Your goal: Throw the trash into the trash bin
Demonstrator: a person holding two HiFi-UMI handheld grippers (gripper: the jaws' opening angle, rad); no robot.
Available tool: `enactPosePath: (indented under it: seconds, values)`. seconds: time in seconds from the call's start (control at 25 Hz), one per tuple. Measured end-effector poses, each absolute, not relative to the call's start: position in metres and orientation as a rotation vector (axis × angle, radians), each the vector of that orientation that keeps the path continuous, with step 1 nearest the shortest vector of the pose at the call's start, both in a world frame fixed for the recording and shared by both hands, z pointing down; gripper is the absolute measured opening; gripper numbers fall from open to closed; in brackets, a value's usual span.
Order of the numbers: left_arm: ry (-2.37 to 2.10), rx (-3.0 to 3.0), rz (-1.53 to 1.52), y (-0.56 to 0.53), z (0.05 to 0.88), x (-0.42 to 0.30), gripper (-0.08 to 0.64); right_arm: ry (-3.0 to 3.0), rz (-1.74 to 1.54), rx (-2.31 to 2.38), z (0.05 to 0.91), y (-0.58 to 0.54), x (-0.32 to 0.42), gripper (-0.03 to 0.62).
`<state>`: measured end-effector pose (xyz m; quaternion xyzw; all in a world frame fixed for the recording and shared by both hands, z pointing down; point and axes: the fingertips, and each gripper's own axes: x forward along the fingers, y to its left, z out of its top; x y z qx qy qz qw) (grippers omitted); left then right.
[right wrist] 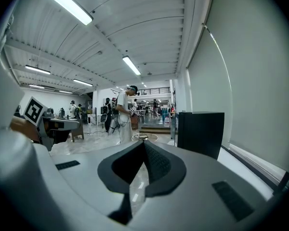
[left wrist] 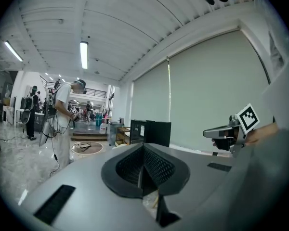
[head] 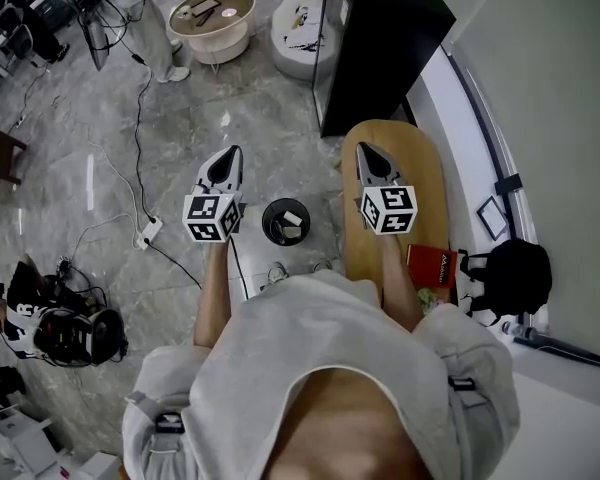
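Trash bin [head: 286, 221]: black, round, on the floor. In the head view it sits between the two grippers, level with their marker cubes and behind their tips. Pale scraps already lie inside it.

Left gripper [head: 230, 160]: points away from the person, roughly level. In its own view the left gripper [left wrist: 143, 165] has its pads pressed together. A pale patch shows in the gap behind the pads; I cannot tell whether it is floor or a thin scrap. The bin lies just to its right, and it looks the nearer of the two.

Right gripper [head: 370, 158]: pressed together, over the oval wooden counter [head: 420, 168]. Nothing shows between the pads in its own view [right wrist: 143, 162].

Red packet [head: 430, 265]: flat on the counter's near end, beside the right forearm, well behind that gripper's tips.

Judgement: no trash is plainly in either gripper. If the packet is the trash, the right hand is nearer and must draw back and tip down. The bin then lies to its left, off the counter.
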<state>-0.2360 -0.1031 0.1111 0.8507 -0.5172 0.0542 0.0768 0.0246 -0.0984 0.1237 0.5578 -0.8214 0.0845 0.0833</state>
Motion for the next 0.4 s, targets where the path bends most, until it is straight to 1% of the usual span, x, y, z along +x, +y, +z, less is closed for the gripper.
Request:
enactPosePath:
  seconds: [0.4]
  values:
    - [-1.526, 2.547, 0.169, -0.1011, 0.1172, -0.2315, 0.017, -2.443, 0.259, 1.653, 0.1304, -0.0942, 0.0226, 0.029]
